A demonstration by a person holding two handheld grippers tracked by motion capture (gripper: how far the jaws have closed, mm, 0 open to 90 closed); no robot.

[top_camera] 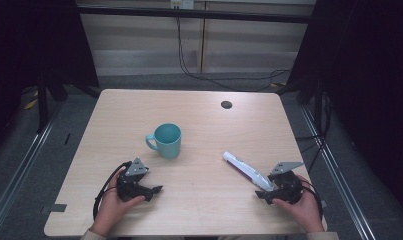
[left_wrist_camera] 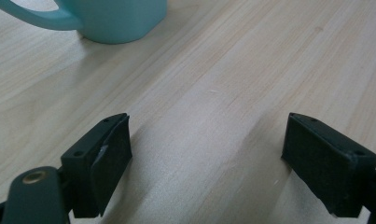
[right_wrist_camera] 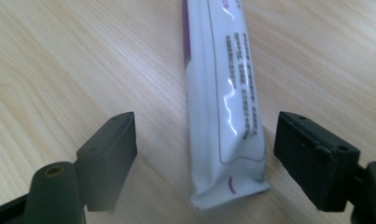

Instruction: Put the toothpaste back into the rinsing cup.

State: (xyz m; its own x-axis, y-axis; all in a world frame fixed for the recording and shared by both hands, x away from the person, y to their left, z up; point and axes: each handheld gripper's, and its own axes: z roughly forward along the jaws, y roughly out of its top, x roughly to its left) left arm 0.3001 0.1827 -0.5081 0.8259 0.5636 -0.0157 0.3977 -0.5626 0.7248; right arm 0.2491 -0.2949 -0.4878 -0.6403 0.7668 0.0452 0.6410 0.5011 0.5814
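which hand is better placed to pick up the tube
Right. The right hand-held gripper already has the tube's flat end between its open jaws. The left hand-held gripper faces bare table near the mug.

**A pale table in a dim, curtained room**

A light wooden table (top_camera: 189, 107) with a round cable hole (top_camera: 226, 104) stands on grey floor (top_camera: 189, 81). Black curtains (top_camera: 369, 60) flank it. Beige wall panels (top_camera: 139, 40) lie behind, with black cables (top_camera: 189, 70) trailing down.

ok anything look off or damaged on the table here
Nothing spilled or broken. The teal ceramic mug stands upright; the white plastic tube with purple print lies flat, its crimped end between the open right claw, untouched.
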